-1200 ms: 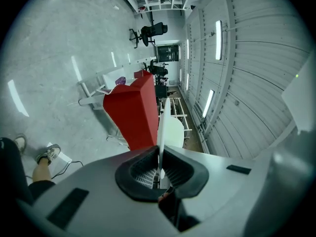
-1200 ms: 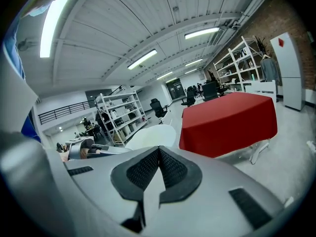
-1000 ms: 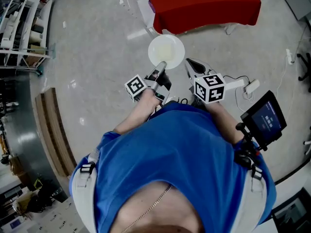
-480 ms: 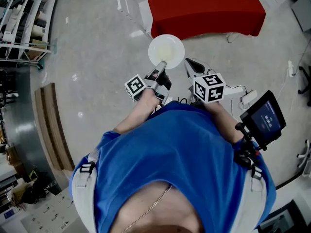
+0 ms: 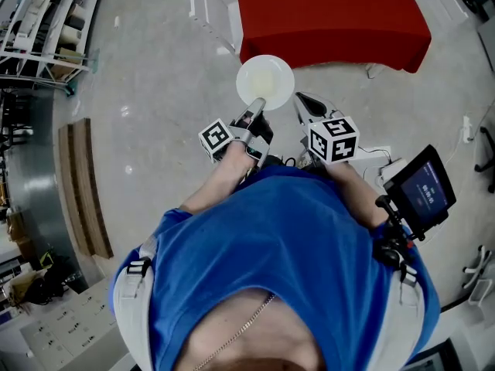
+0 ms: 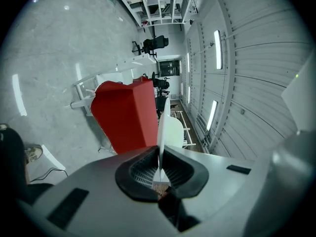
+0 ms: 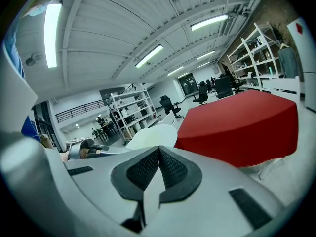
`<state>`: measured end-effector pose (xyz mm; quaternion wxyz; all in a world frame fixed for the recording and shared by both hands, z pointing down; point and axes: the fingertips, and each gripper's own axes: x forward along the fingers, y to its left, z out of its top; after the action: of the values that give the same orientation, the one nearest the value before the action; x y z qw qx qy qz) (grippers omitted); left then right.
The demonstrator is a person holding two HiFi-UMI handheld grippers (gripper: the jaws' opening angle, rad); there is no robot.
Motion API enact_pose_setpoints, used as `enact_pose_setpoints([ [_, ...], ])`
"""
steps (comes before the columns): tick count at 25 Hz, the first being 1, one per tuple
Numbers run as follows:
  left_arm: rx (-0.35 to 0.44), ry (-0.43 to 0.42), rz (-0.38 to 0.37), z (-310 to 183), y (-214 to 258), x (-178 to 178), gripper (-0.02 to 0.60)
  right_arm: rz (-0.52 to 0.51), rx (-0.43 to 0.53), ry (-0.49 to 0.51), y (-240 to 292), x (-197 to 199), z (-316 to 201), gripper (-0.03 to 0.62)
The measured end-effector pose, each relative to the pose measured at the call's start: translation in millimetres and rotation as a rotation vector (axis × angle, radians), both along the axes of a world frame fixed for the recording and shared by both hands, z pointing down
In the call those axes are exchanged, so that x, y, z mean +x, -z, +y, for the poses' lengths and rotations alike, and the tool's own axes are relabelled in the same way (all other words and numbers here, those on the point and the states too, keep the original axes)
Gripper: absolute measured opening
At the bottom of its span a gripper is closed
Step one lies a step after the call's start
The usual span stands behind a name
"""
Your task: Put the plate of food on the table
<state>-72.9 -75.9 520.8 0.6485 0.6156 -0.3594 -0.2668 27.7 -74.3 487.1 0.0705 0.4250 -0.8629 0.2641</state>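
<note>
The left gripper (image 6: 159, 168) is clamped on the near rim of the plate (image 5: 265, 81), held in the air at the person's 12 o'clock, near the edge of the red table (image 5: 332, 14). A pale patch on it may be food. The right gripper (image 7: 158, 154), at the plate's 4 o'clock, is closed and empty.

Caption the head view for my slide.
Left claw grips white plate by its rim near red table; right claw empty.
</note>
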Motion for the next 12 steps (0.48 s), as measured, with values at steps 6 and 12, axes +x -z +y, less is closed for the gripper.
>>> enact_pose_setpoints([
  [6, -0.018, 0.013, -0.018, 1.4, 0.9, -11.7, 0.020, -0.017, -0.019, 0.017, 0.4, -12.2, -3.8, 0.002],
  [12, -0.021, 0.017, -0.004, -7.6, 8.0, -24.0, 0.021, -0.014, -0.026, 0.011, 4.4, -24.1, -11.7, 0.002],
])
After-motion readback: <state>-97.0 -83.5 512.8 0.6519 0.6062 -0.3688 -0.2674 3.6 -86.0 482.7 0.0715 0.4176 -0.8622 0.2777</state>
